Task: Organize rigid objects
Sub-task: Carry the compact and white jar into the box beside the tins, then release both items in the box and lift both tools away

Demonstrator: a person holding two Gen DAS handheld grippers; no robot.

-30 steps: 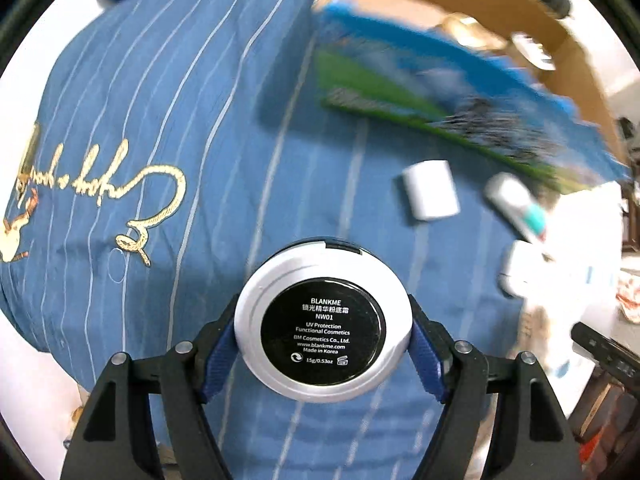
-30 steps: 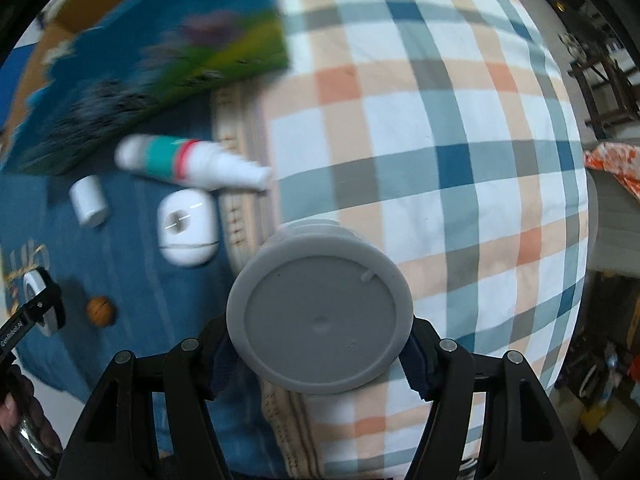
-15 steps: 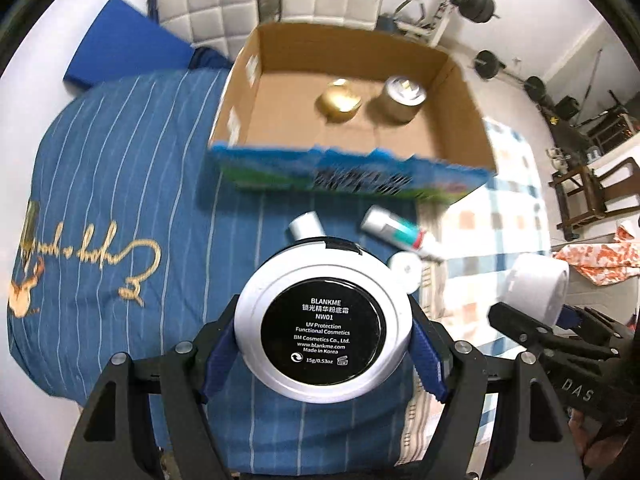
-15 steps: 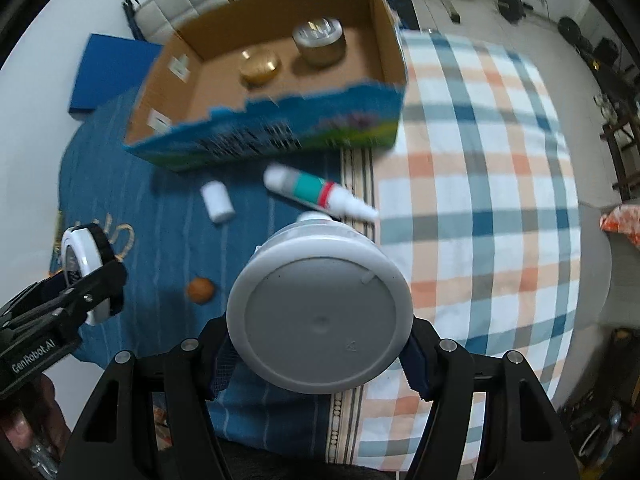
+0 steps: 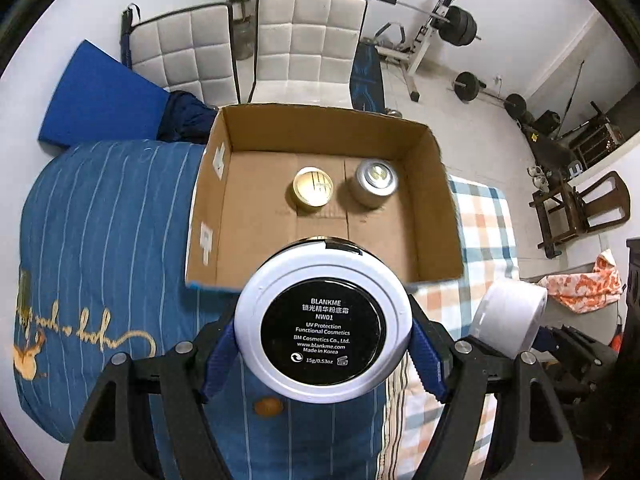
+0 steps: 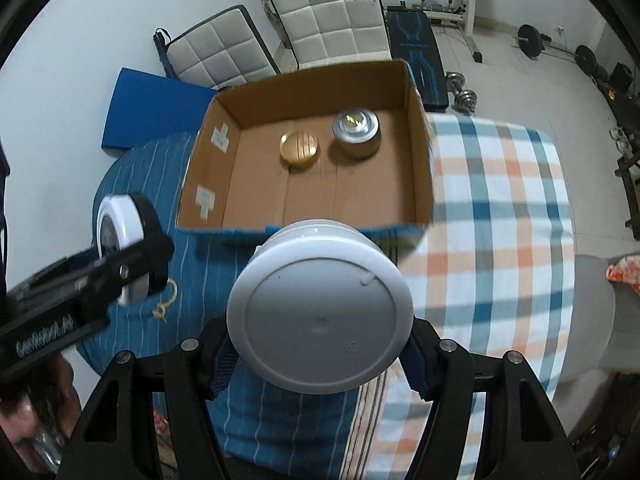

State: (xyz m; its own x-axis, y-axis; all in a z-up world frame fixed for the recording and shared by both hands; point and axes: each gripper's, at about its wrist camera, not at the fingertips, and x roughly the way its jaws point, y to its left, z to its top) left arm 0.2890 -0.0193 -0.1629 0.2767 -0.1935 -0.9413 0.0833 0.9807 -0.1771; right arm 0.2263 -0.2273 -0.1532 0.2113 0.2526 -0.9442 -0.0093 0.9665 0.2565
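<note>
My left gripper (image 5: 323, 338) is shut on a round white compact (image 5: 323, 316) with a black BLANKME label, held above the near edge of an open cardboard box (image 5: 224, 152). My right gripper (image 6: 319, 330) is shut on a white jar (image 6: 319, 312), its flat base facing the camera, also held near the box's front wall (image 6: 396, 232). Inside the box sit a gold round tin (image 5: 313, 188) and a silver jar (image 5: 375, 178). The right gripper with the jar shows in the left wrist view (image 5: 510, 314); the left gripper with the compact shows in the right wrist view (image 6: 120, 248).
The box stands on a bed with a blue striped cover (image 5: 100, 240) and a plaid blanket (image 6: 500, 220). A small orange ball (image 5: 268, 407) lies on the blue cover below the compact. White chairs (image 5: 308, 40) and gym weights (image 5: 460, 20) stand behind the bed.
Both grippers have risen and tilted up with their objects. The box interior has come into full view, and the small items on the cover are now hidden behind the held objects.
</note>
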